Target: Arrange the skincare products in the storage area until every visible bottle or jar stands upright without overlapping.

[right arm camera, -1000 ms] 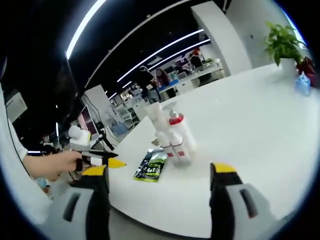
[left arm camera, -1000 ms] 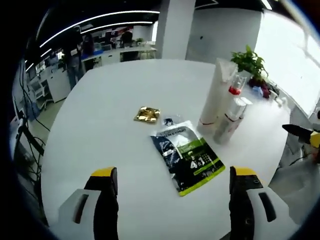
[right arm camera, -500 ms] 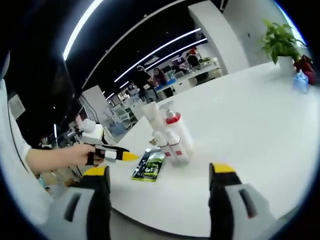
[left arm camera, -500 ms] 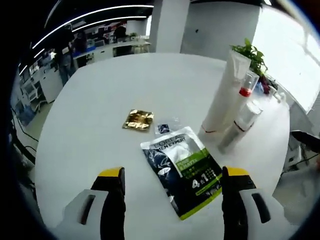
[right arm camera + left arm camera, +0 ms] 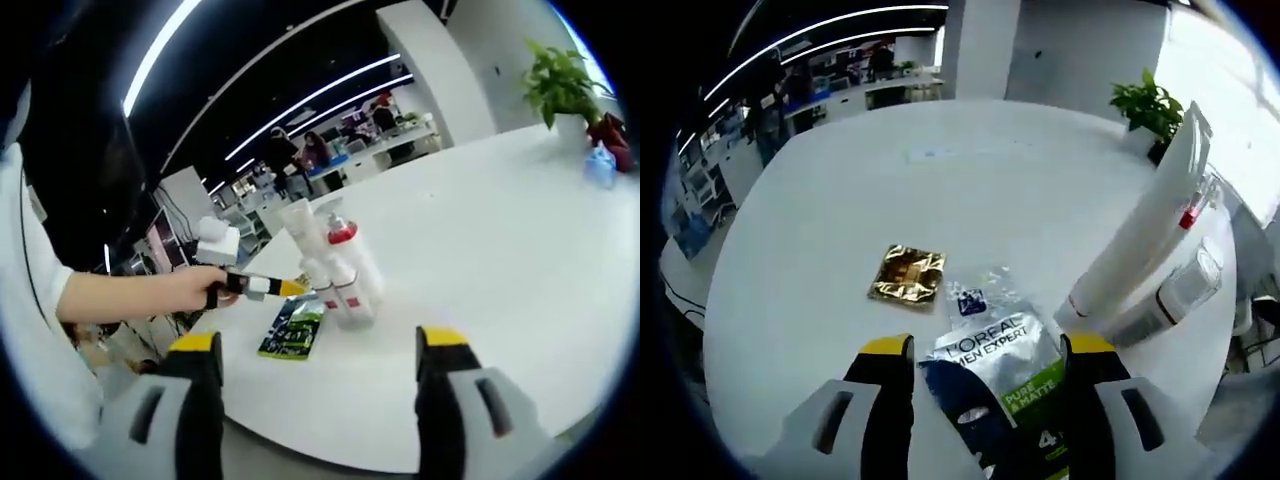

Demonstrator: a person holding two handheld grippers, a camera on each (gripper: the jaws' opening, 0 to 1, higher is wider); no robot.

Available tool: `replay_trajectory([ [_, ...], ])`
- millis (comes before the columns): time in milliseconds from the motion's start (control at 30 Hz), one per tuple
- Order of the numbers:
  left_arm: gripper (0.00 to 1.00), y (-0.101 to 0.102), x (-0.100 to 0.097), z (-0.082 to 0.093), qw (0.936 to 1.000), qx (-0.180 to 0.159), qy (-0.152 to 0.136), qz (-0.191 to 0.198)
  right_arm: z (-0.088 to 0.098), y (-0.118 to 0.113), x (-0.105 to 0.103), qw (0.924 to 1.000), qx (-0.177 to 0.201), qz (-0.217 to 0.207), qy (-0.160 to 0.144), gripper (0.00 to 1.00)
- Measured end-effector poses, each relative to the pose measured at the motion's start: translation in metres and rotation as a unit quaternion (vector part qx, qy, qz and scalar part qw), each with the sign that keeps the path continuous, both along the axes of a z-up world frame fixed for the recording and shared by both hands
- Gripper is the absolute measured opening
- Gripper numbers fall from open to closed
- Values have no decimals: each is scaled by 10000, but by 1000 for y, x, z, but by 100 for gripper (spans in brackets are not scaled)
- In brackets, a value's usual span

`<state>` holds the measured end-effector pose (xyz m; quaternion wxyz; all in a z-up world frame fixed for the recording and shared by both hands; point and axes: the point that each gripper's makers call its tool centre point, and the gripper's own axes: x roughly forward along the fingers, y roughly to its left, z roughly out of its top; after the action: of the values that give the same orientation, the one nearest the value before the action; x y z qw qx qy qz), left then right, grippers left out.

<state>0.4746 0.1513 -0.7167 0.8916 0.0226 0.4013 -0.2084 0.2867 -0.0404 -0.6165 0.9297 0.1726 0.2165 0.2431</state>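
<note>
- Left gripper view, bottom of frame: the left gripper (image 5: 985, 400) has its fingers spread wide, holding nothing, straddling the L'Oréal Men Expert sachet (image 5: 1002, 385) lying flat on the white worktop (image 5: 840, 200).
- Just above the sachet lie a small clear packet (image 5: 975, 298) and, to its left, a gold foil sachet (image 5: 906, 274).
- At right, a tall white tube (image 5: 1145, 225) stands upright; a red-collared bottle (image 5: 1193, 205) and a clear-capped bottle (image 5: 1180, 295) are beside it.
- Right gripper view: the right gripper (image 5: 320, 375) is wide open and empty, hanging off the worktop edge.
- A hand (image 5: 185, 290) at centre left carries the left gripper towards the bottle cluster (image 5: 335, 265); a potted plant (image 5: 560, 85) sits at upper right.
</note>
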Motion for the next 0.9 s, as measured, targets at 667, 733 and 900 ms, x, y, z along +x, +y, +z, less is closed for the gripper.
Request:
replay_trajectory([
  [667,49,-23,35,-17,9995,290,48,91,-3,-4,1,9999,-40,-116,69,78],
  [733,48,-26,37,-18,9995,299,55,105,-3,-3,1,9999,-46,-110,83,78],
  [900,48,-28,39,-23,9992,289,130,224,-4,-4,1,9998,-75,-123,98,77],
])
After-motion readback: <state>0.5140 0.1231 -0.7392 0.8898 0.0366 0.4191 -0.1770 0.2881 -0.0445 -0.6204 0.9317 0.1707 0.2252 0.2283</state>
